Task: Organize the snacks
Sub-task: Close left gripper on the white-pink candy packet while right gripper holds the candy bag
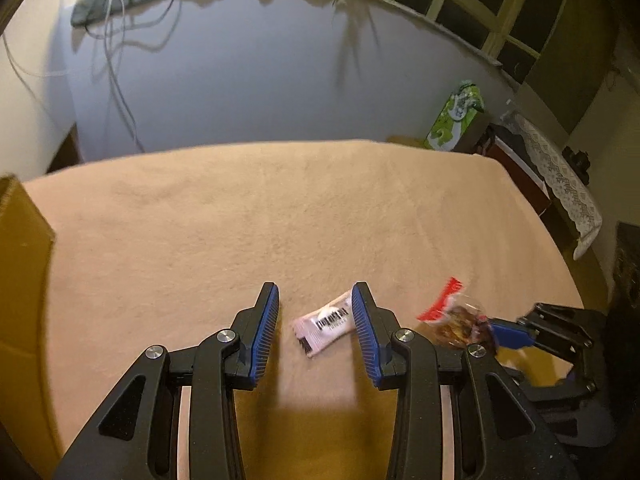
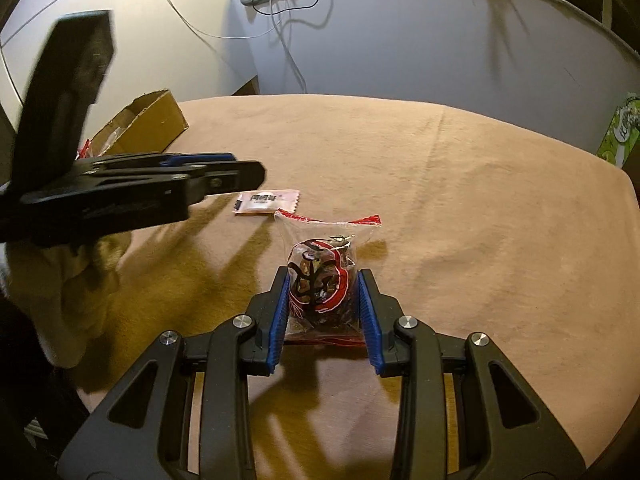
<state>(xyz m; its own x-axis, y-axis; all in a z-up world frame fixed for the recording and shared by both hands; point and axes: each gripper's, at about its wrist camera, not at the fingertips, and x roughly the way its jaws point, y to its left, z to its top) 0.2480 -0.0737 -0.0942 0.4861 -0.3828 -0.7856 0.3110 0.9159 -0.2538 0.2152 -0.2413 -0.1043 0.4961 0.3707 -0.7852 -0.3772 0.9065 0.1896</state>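
Blue ribbed pads on the right gripper (image 2: 323, 300) press both sides of a clear snack packet (image 2: 322, 280) with red sealed edges and dark brown pieces inside; the jaws are clamped on it and the packet points away from the camera above the tan blanket (image 2: 460, 208) covering the table. Whether its far end touches the cloth cannot be told. Just beyond it, slightly left, a small pink-and-white sachet (image 2: 267, 201) with a barcode lies flat on the blanket, its near corner just beside the packet's red top seal. The left gripper (image 2: 240, 168) enters that view from the left, seen side-on and blurred, its tips near the sachet. From the left wrist view, the left gripper (image 1: 316, 316) has its jaws apart with nothing pinched; the sachet (image 1: 326, 326) lies on the cloth between the fingers, close to the right-hand pad, and contact there cannot be judged. To the right, the held packet (image 1: 456, 320) shows blurred beside the right gripper's black body. Further out at the table's far left corner sits an open cardboard box (image 2: 140, 124) with a red-edged wrapper showing at its near end. Behind the table stands a pale wall with dangling cables (image 2: 280, 32), and a green printed box (image 1: 456, 120) sits at the far right.
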